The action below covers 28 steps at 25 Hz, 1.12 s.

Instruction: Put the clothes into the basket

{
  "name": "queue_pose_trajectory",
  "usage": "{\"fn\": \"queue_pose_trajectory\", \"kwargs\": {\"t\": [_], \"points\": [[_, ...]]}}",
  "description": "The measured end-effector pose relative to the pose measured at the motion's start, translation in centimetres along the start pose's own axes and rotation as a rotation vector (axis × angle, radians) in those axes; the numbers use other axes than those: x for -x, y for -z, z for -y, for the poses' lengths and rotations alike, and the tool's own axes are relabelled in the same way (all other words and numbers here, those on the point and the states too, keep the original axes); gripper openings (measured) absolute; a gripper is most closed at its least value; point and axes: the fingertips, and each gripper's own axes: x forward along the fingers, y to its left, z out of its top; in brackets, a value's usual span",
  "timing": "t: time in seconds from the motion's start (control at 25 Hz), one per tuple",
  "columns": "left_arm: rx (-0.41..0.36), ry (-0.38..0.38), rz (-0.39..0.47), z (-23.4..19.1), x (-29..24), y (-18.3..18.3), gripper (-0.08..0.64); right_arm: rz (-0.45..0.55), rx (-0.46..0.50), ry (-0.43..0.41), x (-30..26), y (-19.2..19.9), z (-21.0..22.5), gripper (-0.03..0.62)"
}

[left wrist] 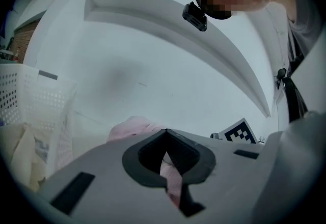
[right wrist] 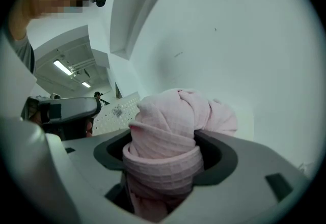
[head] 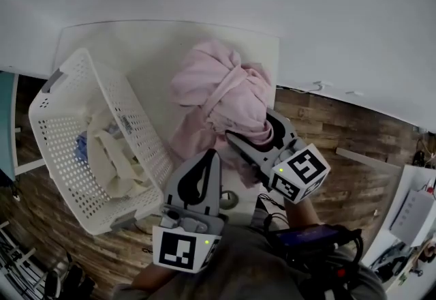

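head view: a white perforated plastic basket (head: 51, 111) stands tilted at the left end of a white table top (head: 136, 46), with a cream cloth (head: 109, 148) and a bit of blue fabric (head: 82, 148) lying inside it. just right of the basket, outside it, a pink cloth garment (head: 218, 87) is bunched and twisted into a knot-like bundle. the right gripper (head: 248, 125) has its jaws around the lower right part of that bundle. the left gripper (head: 211, 155) points at the garment's lower edge, its tips against the fabric. brown wooden floor (head: 340, 128) shows to the right.

left gripper view: the left gripper (left wrist: 164, 130) has its jaws brought together, tips meeting, with a thin strip of the pink cloth garment (left wrist: 132, 126) caught in the slit between them. the basket (left wrist: 25, 90) is at the left, and the right gripper's marker cube (left wrist: 239, 132) is at the right.

right gripper view: the right gripper (right wrist: 165, 136) is clamped part-way closed on a thick roll of the pink cloth garment (right wrist: 173, 111), which fills the gap and bulges above the jaws. the basket (right wrist: 117, 113) and the left gripper (right wrist: 66, 108) lie to the left.
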Motion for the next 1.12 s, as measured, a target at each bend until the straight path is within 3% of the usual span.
{"fn": "queue_pose_trajectory", "kwargs": {"t": [0.28, 0.52, 0.72, 0.92, 1.12], "points": [[-0.072, -0.029, 0.165, 0.1, 4.8, -6.3, 0.008, 0.139, 0.104, -0.004, 2.3, -8.0, -4.1, 0.353], [-0.12, -0.081, 0.294, -1.2, 12.0, -11.4, 0.008, 0.264, 0.178, -0.05, 4.0, -14.9, -11.3, 0.353], [-0.154, -0.144, 0.397, -4.7, 17.4, -14.3, 0.008, 0.353, 0.24, -0.151, 2.3, -20.1, -19.2, 0.356], [-0.139, -0.247, 0.428, -8.7, 22.1, -15.0, 0.008, 0.339, 0.251, -0.245, -0.7, -20.3, -25.6, 0.359], [-0.112, -0.336, 0.425, -12.5, 26.2, -14.3, 0.008, 0.225, 0.232, -0.306, -5.9, -16.2, -29.6, 0.36]]}}
